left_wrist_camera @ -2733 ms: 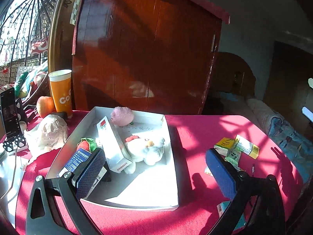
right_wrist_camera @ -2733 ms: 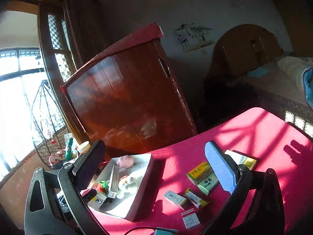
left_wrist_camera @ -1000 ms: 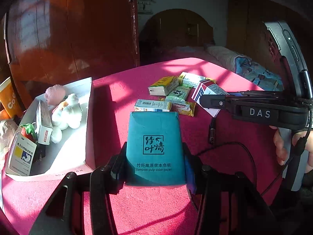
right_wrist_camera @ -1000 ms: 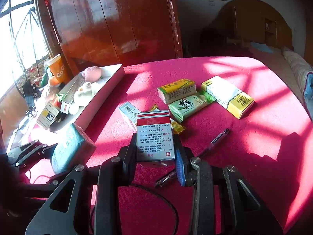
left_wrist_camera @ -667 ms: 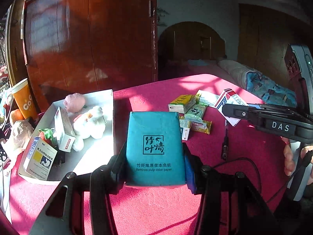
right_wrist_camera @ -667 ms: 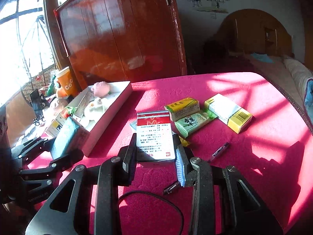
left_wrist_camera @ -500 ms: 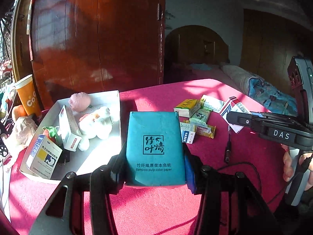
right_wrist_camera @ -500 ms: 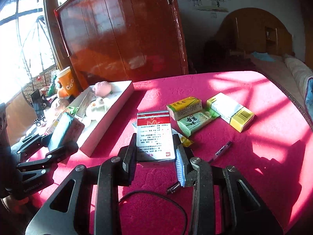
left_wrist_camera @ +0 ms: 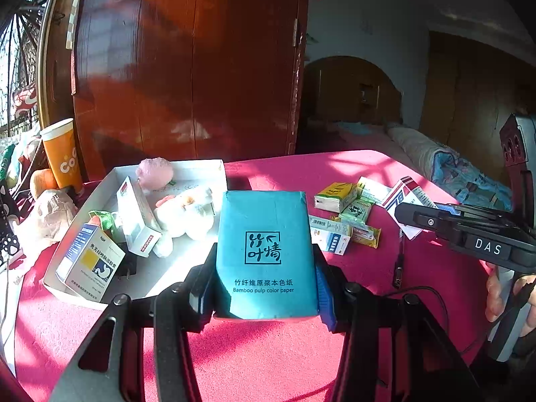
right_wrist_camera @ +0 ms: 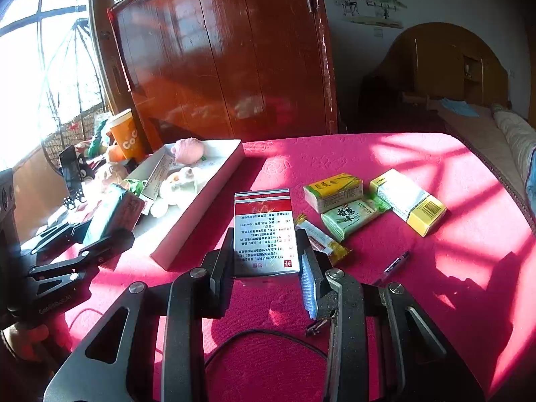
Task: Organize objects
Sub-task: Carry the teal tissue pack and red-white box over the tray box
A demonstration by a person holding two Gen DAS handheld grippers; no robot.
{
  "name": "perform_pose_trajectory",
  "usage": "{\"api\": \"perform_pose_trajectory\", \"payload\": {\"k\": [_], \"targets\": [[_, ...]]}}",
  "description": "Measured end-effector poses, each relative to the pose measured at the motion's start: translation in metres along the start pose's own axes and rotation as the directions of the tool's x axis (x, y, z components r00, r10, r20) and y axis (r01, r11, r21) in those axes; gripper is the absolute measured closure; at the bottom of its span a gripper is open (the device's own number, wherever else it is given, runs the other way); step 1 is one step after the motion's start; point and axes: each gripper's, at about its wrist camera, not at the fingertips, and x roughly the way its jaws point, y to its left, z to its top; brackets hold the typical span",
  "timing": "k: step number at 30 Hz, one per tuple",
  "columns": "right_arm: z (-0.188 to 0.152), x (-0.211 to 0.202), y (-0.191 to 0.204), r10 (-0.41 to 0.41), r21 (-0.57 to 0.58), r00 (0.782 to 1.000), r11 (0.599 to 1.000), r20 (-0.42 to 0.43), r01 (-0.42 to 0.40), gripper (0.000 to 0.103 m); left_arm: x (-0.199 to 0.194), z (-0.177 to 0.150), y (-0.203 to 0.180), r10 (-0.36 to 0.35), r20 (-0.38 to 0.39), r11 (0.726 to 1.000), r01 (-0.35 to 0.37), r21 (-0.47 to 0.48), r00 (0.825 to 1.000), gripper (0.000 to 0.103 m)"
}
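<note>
My left gripper (left_wrist_camera: 264,288) is shut on a teal tissue pack (left_wrist_camera: 264,251) and holds it above the red table, just right of the white tray (left_wrist_camera: 201,167). The tray holds medicine boxes, a pink plush and a white plush toy. My right gripper (right_wrist_camera: 266,261) is shut on a red and white medicine box (right_wrist_camera: 264,231), held above the table right of the tray (right_wrist_camera: 214,187). The left gripper and its tissue pack (right_wrist_camera: 110,214) also show in the right wrist view. The right gripper's box (left_wrist_camera: 405,197) shows in the left wrist view.
Loose on the red cloth lie a yellow packet (right_wrist_camera: 333,191), a green packet (right_wrist_camera: 351,214), a white and yellow box (right_wrist_camera: 408,201), a snack bar (right_wrist_camera: 321,241) and a pen (right_wrist_camera: 395,264). An orange cup (left_wrist_camera: 63,154) stands behind the tray. A wooden cabinet (left_wrist_camera: 187,67) stands beyond.
Both grippers were open and empty 2.7 s ago; now each holds its item. Over the last second the left gripper has carried the tissue pack left toward the tray. The right gripper has lifted slightly.
</note>
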Motion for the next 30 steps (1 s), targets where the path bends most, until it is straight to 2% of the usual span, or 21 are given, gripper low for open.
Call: {"api": "perform_pose_trajectory", "payload": {"k": [20, 30], "targets": [[0.027, 0.011, 0.053, 0.043, -0.114, 0.999, 0.993, 0.002, -0.042, 0.07, -0.009, -0.002, 0.038, 0.028, 0.03, 0.996, -0.025, -0.087, 0.999, 0.053], [0.039, 0.033, 0.077, 0.072, -0.134, 0.997, 0.988, -0.034, -0.076, 0.07, -0.014, -0.007, 0.062, 0.051, 0.04, 0.989, -0.045, -0.142, 0.998, 0.053]]}}
